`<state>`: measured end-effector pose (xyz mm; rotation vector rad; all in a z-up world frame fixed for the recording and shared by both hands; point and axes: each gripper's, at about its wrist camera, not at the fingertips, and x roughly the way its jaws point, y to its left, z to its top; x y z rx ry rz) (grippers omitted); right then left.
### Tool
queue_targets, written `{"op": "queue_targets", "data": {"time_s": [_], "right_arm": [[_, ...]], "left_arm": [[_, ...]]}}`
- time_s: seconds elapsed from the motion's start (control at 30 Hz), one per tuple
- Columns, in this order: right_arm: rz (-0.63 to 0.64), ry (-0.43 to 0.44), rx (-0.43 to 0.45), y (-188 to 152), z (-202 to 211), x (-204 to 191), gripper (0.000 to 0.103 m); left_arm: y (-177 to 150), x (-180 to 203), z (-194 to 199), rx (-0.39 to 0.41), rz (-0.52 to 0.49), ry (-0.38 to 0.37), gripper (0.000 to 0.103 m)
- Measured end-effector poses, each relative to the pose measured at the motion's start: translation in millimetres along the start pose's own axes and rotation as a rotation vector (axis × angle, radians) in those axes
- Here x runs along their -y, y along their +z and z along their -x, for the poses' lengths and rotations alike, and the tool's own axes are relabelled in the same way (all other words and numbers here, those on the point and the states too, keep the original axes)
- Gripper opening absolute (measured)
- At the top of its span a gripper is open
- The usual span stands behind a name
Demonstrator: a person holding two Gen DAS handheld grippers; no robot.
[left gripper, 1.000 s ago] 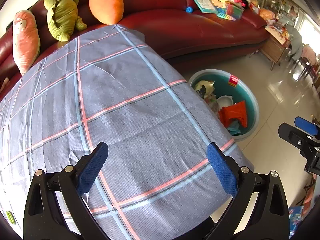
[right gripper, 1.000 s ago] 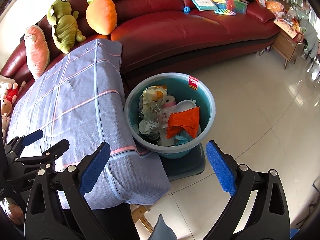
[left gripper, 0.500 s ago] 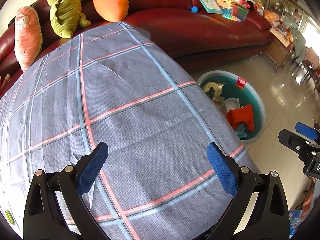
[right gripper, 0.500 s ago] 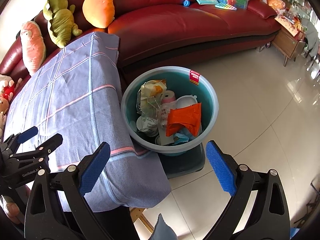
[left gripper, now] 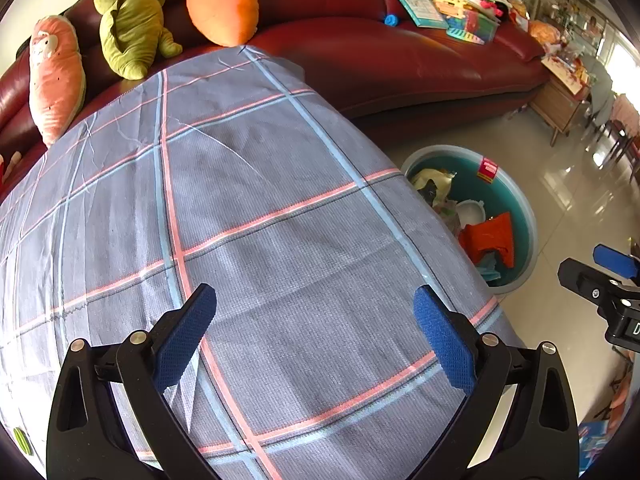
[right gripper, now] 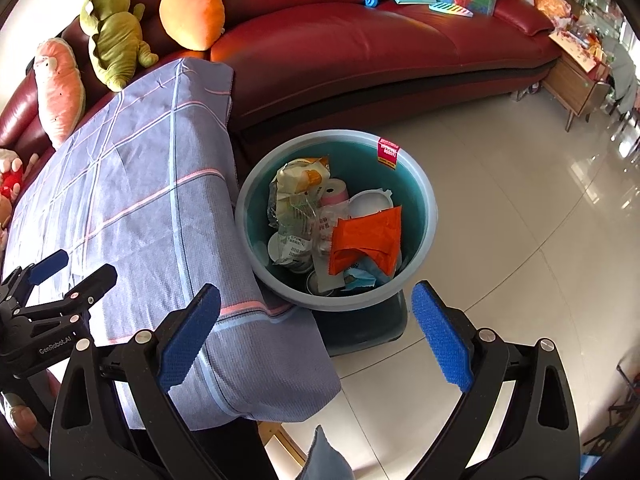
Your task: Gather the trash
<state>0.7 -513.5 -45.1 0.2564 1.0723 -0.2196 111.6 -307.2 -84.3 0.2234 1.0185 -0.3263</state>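
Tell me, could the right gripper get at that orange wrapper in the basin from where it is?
Probably yes: the right gripper is open and empty, and the orange wrapper lies on top of the trash in the uncovered teal basin, nothing between.

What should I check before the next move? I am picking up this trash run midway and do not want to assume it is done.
1. Left gripper empty and open: ok, nothing between its blue pads.
2. Right gripper empty and open: ok.
3. Checked cloth free of trash: ok on the part in view; its near left end is cut off, cannot tell.
4. Basin upright beside the table, with trash inside: ok; orange wrapper lies on top.
5. Room left in the basin: ok, the pile sits below the rim.
6. Floor around the basin free of trash: ok where visible.
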Motion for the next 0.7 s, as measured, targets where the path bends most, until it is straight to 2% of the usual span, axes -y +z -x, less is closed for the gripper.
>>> {"op": "queue_targets", "data": {"time_s": [0.7], "right_arm": [[0.01, -0.027, 0.017, 9, 11, -12, 0.092]], "left_arm": [[5, -15, 4, 0.008, 0.008, -0.027, 0.099]]}}
